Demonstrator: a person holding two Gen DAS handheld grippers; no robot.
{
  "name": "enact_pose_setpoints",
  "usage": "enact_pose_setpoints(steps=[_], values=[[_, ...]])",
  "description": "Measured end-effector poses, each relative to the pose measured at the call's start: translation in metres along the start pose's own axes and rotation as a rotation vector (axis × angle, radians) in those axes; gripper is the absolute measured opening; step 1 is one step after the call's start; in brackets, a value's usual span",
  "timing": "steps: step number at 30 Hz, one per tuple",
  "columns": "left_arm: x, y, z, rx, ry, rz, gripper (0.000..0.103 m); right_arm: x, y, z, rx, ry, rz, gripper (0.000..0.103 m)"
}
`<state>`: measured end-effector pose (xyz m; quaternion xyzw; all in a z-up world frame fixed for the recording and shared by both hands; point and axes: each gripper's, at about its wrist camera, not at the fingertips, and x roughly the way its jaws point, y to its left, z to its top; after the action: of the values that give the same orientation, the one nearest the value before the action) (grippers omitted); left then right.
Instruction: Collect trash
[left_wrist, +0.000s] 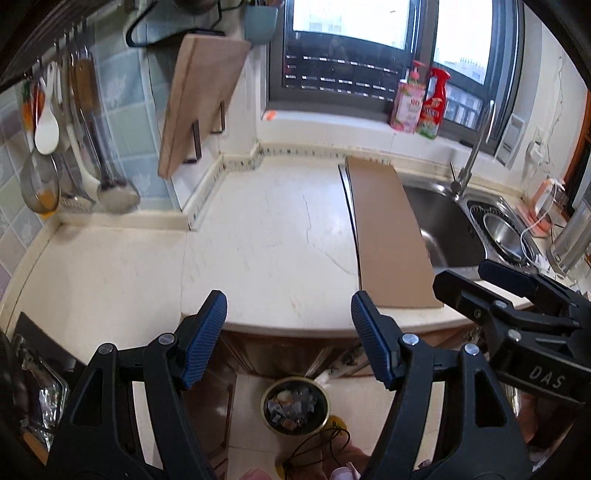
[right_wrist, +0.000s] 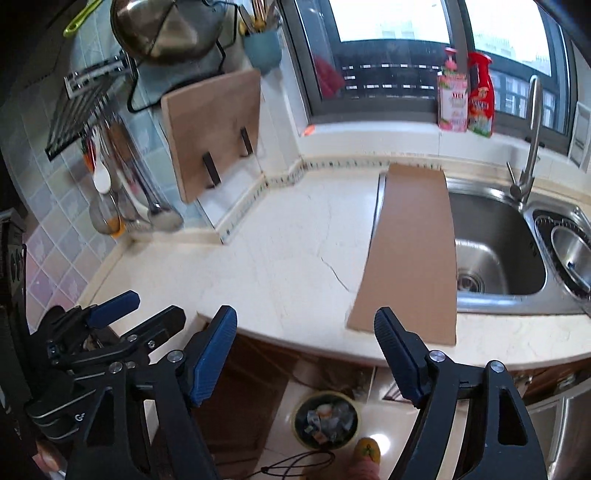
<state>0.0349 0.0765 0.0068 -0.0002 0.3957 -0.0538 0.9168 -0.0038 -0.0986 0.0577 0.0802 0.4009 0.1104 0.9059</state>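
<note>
My left gripper (left_wrist: 289, 308) is open and empty, held over the front edge of the cream countertop (left_wrist: 266, 236). My right gripper (right_wrist: 306, 321) is open and empty too, over the same edge; it also shows at the right of the left wrist view (left_wrist: 491, 280). The left gripper shows at the left of the right wrist view (right_wrist: 147, 310). A round trash bin (left_wrist: 294, 406) with scraps in it stands on the floor below the counter, also seen in the right wrist view (right_wrist: 327, 421). No loose trash shows on the countertop (right_wrist: 288, 251).
A brown cardboard sheet (right_wrist: 413, 254) lies across the left rim of the steel sink (right_wrist: 495, 251), faucet (right_wrist: 532, 147) behind. A wooden cutting board (left_wrist: 199, 99) leans on the wall. Utensils (left_wrist: 74, 140) hang at left. Two bottles (left_wrist: 421, 103) stand on the windowsill. A foil tray (left_wrist: 40, 384) sits lower left.
</note>
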Motion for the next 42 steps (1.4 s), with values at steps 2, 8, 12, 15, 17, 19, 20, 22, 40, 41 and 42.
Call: enact_pose_setpoints(steps=[2,8,12,15,17,19,20,22,40,41,42], values=[[-0.003,0.000,0.007,-0.001,-0.009,0.003,0.067,-0.006,0.004,0.008,0.000,-0.015,0.001,0.081],[0.000,0.003,0.019,-0.006,-0.021,0.011,0.067,-0.006,0.013,0.027,-0.017,-0.036,-0.003,0.081],[0.004,0.006,0.022,-0.011,-0.018,0.016,0.067,0.001,0.015,0.031,-0.027,-0.042,-0.007,0.082],[0.006,0.007,0.022,-0.017,-0.017,0.019,0.067,0.008,0.015,0.032,-0.026,-0.035,-0.001,0.082],[0.008,0.008,0.022,-0.020,-0.015,0.022,0.067,0.013,0.014,0.031,-0.027,-0.034,0.000,0.082],[0.008,0.008,0.022,-0.021,-0.014,0.023,0.067,0.014,0.015,0.031,-0.027,-0.033,-0.001,0.082],[0.008,0.008,0.021,-0.024,-0.013,0.025,0.067,0.015,0.015,0.032,-0.027,-0.032,0.000,0.082],[0.010,0.009,0.021,-0.027,-0.011,0.026,0.067,0.016,0.016,0.032,-0.027,-0.032,-0.002,0.082],[0.018,0.006,0.022,-0.046,0.002,0.034,0.067,0.034,0.012,0.033,-0.016,-0.011,0.004,0.082],[0.018,0.006,0.022,-0.046,0.001,0.035,0.067,0.034,0.011,0.034,-0.015,-0.011,0.004,0.082],[0.018,0.006,0.022,-0.046,0.001,0.035,0.067,0.034,0.011,0.034,-0.015,-0.012,0.003,0.082]])
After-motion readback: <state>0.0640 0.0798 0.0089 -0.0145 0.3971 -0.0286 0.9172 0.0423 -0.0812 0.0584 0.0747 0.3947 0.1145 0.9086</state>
